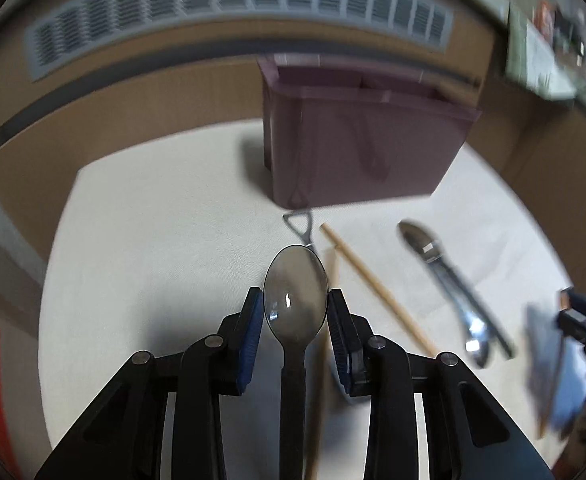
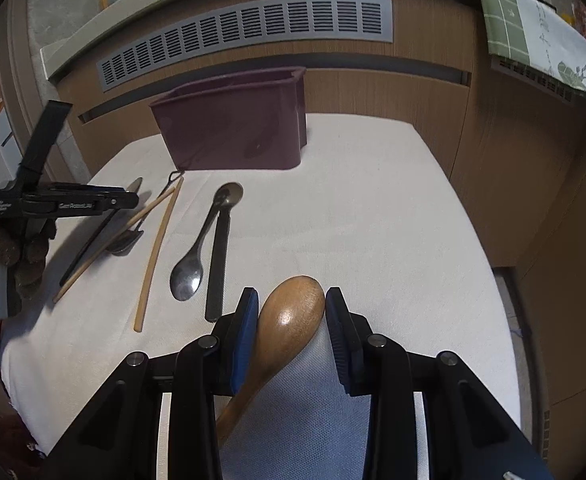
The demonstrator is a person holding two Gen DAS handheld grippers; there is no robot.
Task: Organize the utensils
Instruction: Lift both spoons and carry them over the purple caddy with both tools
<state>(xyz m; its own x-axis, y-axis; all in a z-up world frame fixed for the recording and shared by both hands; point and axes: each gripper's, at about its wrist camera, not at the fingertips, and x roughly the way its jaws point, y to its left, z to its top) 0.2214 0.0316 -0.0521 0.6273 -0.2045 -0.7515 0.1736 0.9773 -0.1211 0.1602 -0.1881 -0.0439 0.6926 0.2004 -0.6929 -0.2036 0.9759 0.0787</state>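
My left gripper (image 1: 295, 300) is shut on a black-handled metal spoon (image 1: 295, 300), its bowl between the blue pads, held above the white cloth. My right gripper (image 2: 291, 300) is shut on a wooden spoon (image 2: 291, 316), bowl up between the pads. A purple utensil bin (image 1: 357, 148) stands at the back of the table; it also shows in the right wrist view (image 2: 233, 128). Two wooden chopsticks (image 2: 157, 252), a metal spoon (image 2: 191, 272) and a black-handled spoon (image 2: 221, 240) lie on the cloth. The left gripper (image 2: 129, 200) shows at the left of the right wrist view.
The white cloth (image 2: 353, 220) covers the table, which ends at wooden panelling with a grey vent (image 2: 253, 32) behind. A thin metal utensil with a triangular loop (image 1: 299, 226) lies in front of the bin. A green cloth (image 2: 533, 32) hangs at the right.
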